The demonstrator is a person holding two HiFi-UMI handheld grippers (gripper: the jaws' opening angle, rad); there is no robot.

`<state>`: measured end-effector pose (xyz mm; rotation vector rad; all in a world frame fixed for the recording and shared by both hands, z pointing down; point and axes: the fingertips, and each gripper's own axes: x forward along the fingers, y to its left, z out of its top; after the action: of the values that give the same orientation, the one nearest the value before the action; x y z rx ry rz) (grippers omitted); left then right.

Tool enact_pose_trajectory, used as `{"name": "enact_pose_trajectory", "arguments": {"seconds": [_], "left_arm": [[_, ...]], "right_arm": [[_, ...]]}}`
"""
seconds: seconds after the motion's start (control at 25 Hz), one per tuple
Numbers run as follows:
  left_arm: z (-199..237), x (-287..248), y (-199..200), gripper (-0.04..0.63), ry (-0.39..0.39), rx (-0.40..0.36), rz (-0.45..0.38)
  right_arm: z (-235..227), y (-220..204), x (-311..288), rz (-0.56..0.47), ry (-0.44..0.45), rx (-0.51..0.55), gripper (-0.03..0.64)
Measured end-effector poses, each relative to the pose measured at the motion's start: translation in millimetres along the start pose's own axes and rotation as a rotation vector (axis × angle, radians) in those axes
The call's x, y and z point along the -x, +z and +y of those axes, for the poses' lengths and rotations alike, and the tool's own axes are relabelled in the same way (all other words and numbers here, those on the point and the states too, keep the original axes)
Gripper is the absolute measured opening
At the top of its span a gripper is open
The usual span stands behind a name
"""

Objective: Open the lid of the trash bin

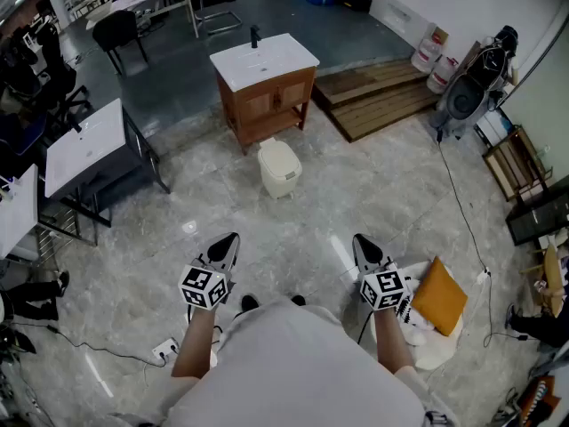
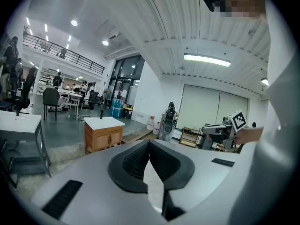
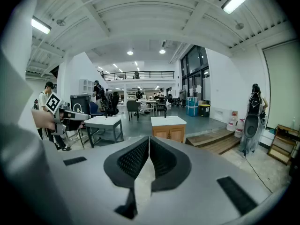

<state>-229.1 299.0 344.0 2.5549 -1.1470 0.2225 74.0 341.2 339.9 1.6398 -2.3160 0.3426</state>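
Observation:
A small cream trash bin (image 1: 279, 168) with its lid down stands on the marble floor, just in front of the wooden sink cabinet (image 1: 266, 88). My left gripper (image 1: 227, 243) and right gripper (image 1: 364, 245) are held low near my body, well short of the bin, one to each side. Both are shut with nothing between the jaws. The bin is hidden in both gripper views; the left gripper (image 2: 149, 145) and the right gripper (image 3: 149, 142) point level across the room at the cabinet (image 2: 104, 134) (image 3: 168, 127).
White tables (image 1: 84, 146) and black chairs (image 1: 116, 32) stand at the left. Wooden pallets (image 1: 378, 94) lie at the back right beside a scooter (image 1: 471, 83). An orange cushion (image 1: 439, 297) lies by my right foot; a cable (image 1: 460, 208) crosses the floor. A power strip (image 1: 164, 351) lies at the lower left.

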Motion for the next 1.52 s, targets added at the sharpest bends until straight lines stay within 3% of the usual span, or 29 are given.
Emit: {"name": "enact_pose_trajectory", "arguments": {"seconds": [0.76,1.52], "left_arm": [[-10.8,-14.9,4.1,0.017,0.034,-0.007,0.002],[-62.6,-31.7,-6.8,0.018,0.121,0.01,-0.013]], "right_arm": [[-21.3,1.6,-8.3,-0.01,0.031,-0.009,0.035],[-68.5,-16.7,7.9,0.008,0.112,0.017,0.035]]}}
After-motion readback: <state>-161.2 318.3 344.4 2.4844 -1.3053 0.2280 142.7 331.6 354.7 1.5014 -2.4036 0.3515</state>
